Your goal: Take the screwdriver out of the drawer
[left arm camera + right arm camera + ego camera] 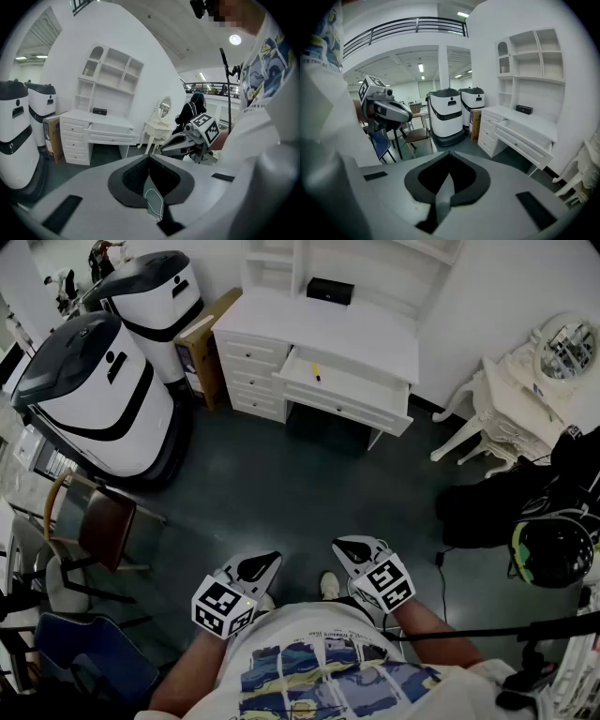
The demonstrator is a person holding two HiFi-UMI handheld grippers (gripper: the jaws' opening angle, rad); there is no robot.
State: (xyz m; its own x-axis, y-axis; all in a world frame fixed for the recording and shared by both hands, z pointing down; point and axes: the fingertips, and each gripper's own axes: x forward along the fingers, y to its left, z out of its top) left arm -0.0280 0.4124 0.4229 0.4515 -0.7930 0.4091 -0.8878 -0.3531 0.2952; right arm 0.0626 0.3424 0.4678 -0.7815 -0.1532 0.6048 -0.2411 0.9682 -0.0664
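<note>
A white desk [349,326] stands across the room with its wide drawer [349,392] pulled open. In the drawer lies a small yellow screwdriver [317,374]. Both grippers are held close to the person's body, far from the desk. In the head view my left gripper [266,564] and right gripper [345,547] hover over the dark floor, jaws pointing at the desk. Each pair of jaws meets at the tip with nothing between. The open drawer [114,136] shows in the left gripper view, and the same drawer [526,138] in the right gripper view; the screwdriver is not visible in either.
Two big white-and-black machines [97,399] [157,289] stand left of the desk beside a cardboard box [204,336]. A brown chair [101,527] and blue chair [89,657] are at the left. An ornate white vanity [525,395], black bags and a helmet [553,551] lie right.
</note>
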